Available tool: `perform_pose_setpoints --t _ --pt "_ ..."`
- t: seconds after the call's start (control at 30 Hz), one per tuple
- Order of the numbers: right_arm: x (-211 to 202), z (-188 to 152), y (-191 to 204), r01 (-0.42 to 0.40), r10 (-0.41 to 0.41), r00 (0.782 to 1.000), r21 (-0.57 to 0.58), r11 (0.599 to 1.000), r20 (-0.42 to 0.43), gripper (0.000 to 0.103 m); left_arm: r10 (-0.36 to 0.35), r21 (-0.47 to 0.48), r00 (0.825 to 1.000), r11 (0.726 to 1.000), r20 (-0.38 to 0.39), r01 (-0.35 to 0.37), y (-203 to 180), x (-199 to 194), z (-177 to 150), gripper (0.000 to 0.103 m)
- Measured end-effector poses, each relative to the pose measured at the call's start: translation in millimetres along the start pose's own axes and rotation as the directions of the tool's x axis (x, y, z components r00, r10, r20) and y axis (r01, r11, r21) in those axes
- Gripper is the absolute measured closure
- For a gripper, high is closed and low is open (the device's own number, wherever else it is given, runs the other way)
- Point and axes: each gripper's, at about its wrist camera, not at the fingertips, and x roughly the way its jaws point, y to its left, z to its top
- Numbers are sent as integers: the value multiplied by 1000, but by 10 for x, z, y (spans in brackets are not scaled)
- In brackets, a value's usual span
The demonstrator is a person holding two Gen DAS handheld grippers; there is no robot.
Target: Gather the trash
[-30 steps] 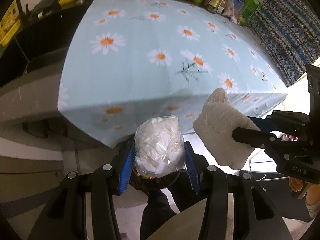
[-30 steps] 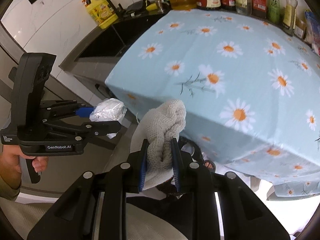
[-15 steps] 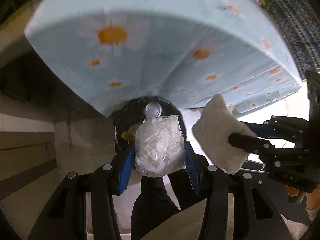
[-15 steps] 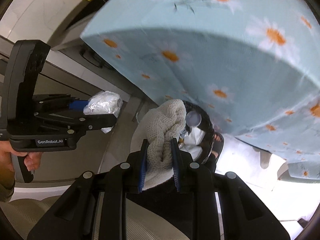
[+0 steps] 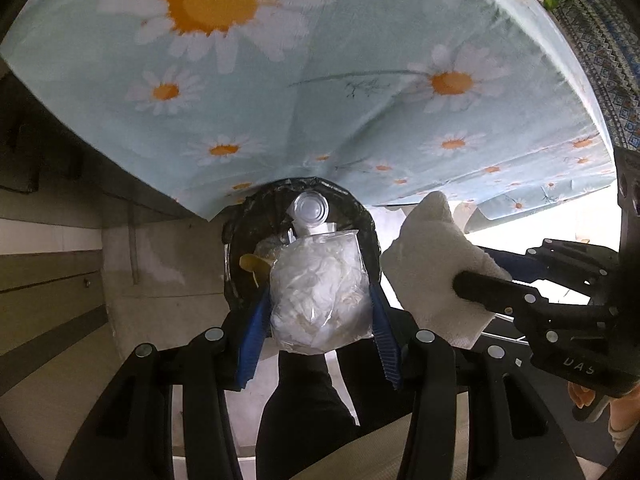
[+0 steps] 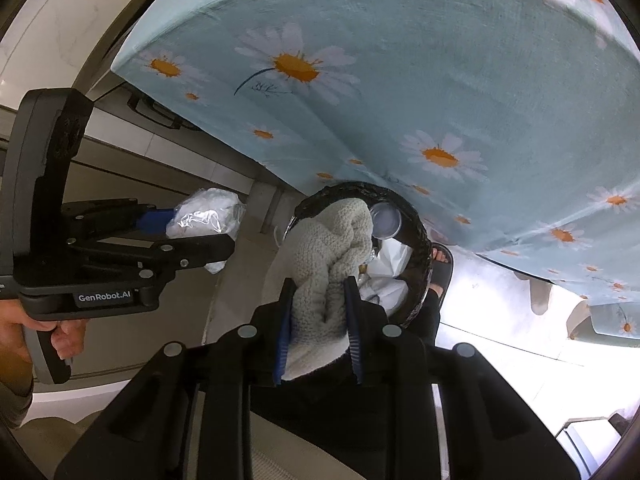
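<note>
Both grippers are coming down from above the surface to beside its hanging daisy cloth, over the one black-lined bin. Two things are being carried. The left gripper is pointing steeply down, its fingers gripping a clear bag of white crumpled paper. The right gripper is clamping one cream knitted cloth, folded and bulging, above the bin.

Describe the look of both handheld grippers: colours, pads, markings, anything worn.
Both grippers are matte black plastic linkages with silver rivets and ribbed blue pads inside the fingers. The left gripper has a boxy black upright body and white "GenRobot.AI" lettering on its base. The right gripper carries raised "DAS" lettering. A dull olive cuff shows at the left wrist. No cables are visible.
</note>
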Motion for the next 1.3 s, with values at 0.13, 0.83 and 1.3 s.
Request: perform_pose_setpoints --t 0.13,0.83,1.3 --pt "-53 3 -27 -18 17 1000 27 999 10 69 4 3 1000 1000 -10 -4 2 -8 24 40" --pt "-502 -126 68 15 -27 993 110 994 114 55 6 34 1000 999 24 -7 23 -284 -44 35" --pt "-1289 -191 113 38 -62 969 103 994 239 46 -9 64 983 998 184 -3 -362 -1141 -121 35"
